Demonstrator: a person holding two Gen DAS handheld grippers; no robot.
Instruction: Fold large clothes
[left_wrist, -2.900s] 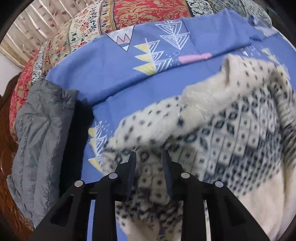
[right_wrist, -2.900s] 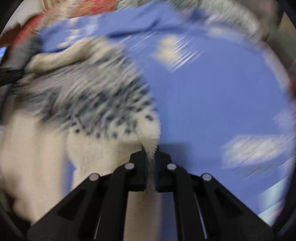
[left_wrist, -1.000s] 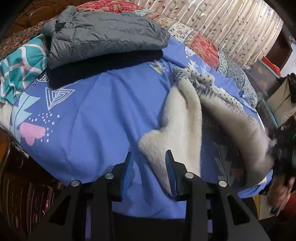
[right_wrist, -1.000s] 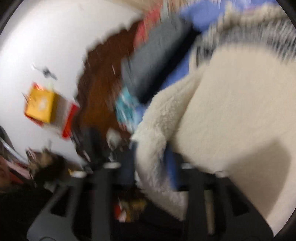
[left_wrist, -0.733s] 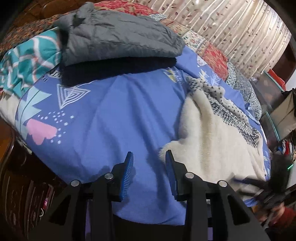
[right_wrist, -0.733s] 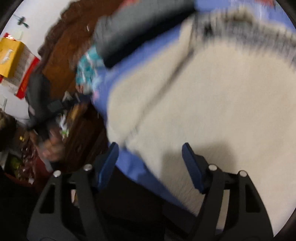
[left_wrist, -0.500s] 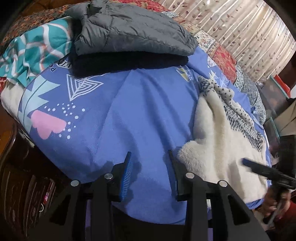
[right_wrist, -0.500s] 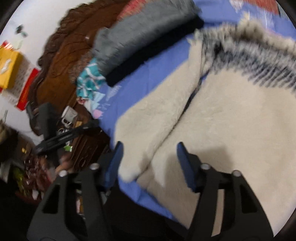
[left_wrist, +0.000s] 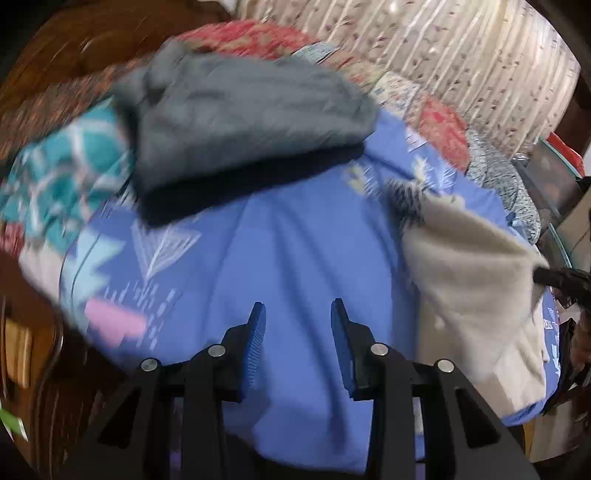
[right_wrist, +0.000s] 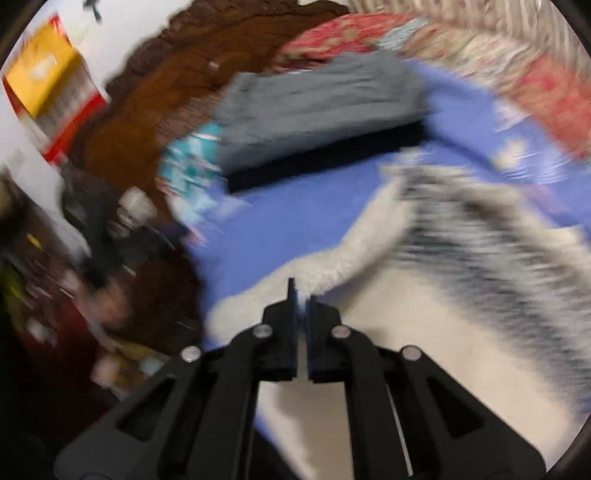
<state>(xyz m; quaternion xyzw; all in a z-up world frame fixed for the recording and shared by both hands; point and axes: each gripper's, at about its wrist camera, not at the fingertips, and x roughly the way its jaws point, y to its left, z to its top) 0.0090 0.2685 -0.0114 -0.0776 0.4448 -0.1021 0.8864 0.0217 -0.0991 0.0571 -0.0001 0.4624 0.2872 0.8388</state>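
Note:
A cream fleece garment with a black dotted pattern (right_wrist: 454, 295) lies on the blue bedsheet (left_wrist: 303, 243). In the left wrist view it shows at the right (left_wrist: 476, 266), its corner lifted toward the other gripper. My right gripper (right_wrist: 302, 297) is shut on the garment's cream edge. My left gripper (left_wrist: 297, 314) is open and empty above bare blue sheet, left of the garment. Both views are blurred.
A folded grey padded jacket (left_wrist: 240, 110) lies on the sheet at the back, also in the right wrist view (right_wrist: 317, 99). A teal patterned cloth (left_wrist: 62, 181) lies at the left. A dark wooden headboard (right_wrist: 147, 99) and curtains (left_wrist: 443, 55) border the bed.
My right gripper has shut on the garment's cream edge; half a second ago it was open over it. My left gripper stays open and has drifted left, away from the garment.

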